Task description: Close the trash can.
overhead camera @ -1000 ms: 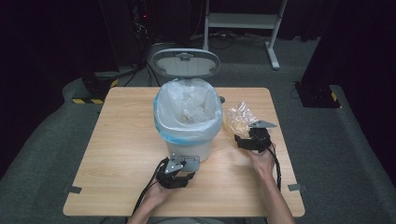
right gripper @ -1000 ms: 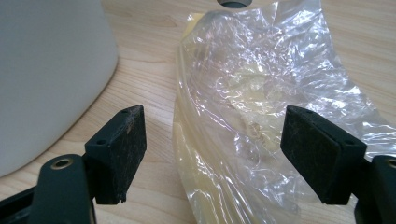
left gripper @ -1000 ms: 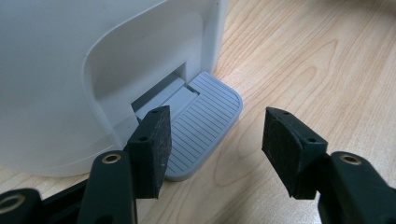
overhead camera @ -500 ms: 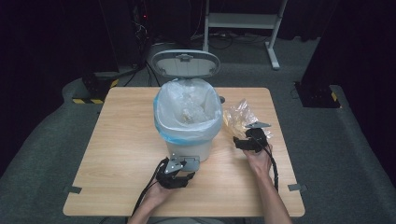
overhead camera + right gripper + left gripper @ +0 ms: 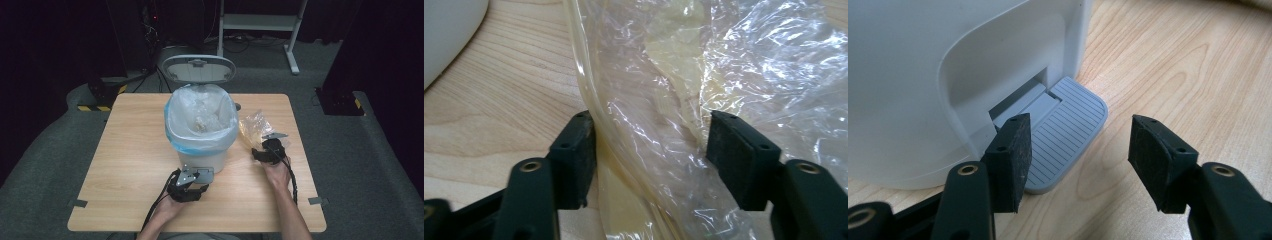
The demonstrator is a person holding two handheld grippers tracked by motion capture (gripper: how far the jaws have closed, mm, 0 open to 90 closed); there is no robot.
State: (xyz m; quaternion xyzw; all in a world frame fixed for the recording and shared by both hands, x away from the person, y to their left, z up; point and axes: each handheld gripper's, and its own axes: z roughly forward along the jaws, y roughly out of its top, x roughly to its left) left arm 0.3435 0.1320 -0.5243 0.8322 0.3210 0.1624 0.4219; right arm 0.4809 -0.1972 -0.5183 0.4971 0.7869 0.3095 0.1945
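A white pedal bin (image 5: pixel 200 150) with a pale blue liner stands mid-table, its grey lid (image 5: pixel 199 69) raised. My left gripper (image 5: pixel 192 180) sits at the bin's foot. In the left gripper view its jaws (image 5: pixel 1078 135) stand apart, and the left fingertip (image 5: pixel 1010 150) rests over the ribbed grey pedal (image 5: pixel 1068 120). A crumpled clear, yellowish plastic bag (image 5: pixel 254 125) lies right of the bin. My right gripper (image 5: pixel 262 141) is at its near edge. Its jaws (image 5: pixel 651 127) have just been closing and straddle the plastic (image 5: pixel 724 60), with a wide gap still between them.
The wooden table (image 5: pixel 130 150) has bare room left of the bin and along its front edge. Crumpled plastic lies inside the bin liner. Beyond the table are dark floor, cables and a white stand's legs (image 5: pixel 295 50).
My right gripper has sunk a little onto the plastic bag and its jaws have narrowed around it. The left gripper, the bin and the raised lid have stayed put.
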